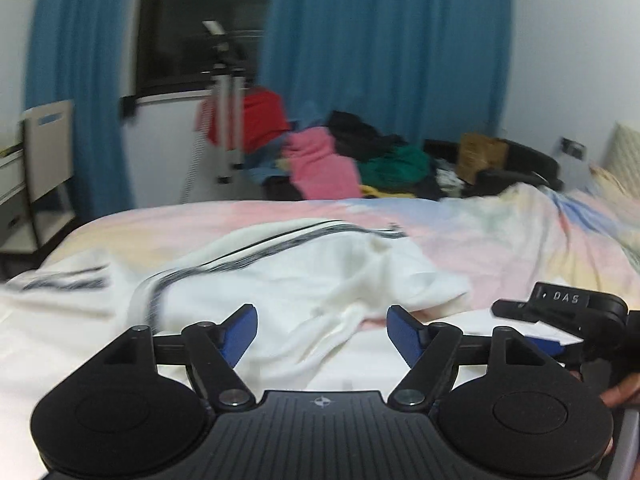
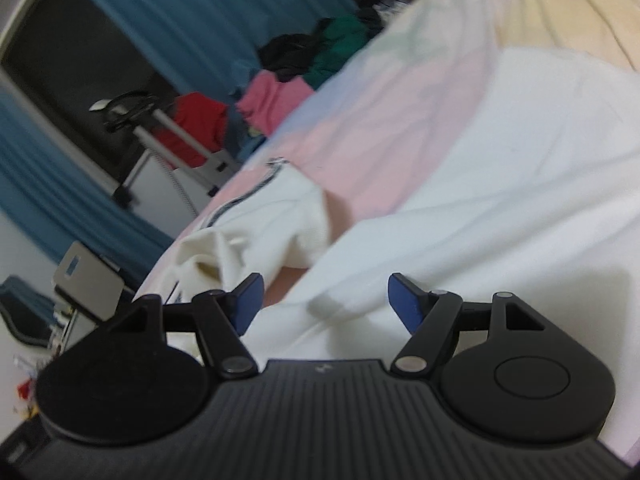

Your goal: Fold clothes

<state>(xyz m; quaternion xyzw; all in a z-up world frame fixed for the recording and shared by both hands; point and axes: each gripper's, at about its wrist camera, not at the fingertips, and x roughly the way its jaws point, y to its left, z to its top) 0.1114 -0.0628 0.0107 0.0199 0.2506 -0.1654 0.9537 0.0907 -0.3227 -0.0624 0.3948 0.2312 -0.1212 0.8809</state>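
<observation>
A white garment with thin black stripes lies crumpled on the bed's pastel sheet. My left gripper hovers just over its near folds, jaws wide apart, with nothing pinched between the blue pads. The right wrist view is tilted. There the same white garment lies bunched to the left, and smooth white cloth spreads under my right gripper, which is open and holds nothing. The right gripper's black housing shows at the right edge of the left wrist view, with a hand behind it.
Beyond the bed's far edge is a pile of clothes in pink, green, black and yellow. A red garment hangs by a white metal stand. Blue curtains frame a dark window. A white cabinet stands at the left.
</observation>
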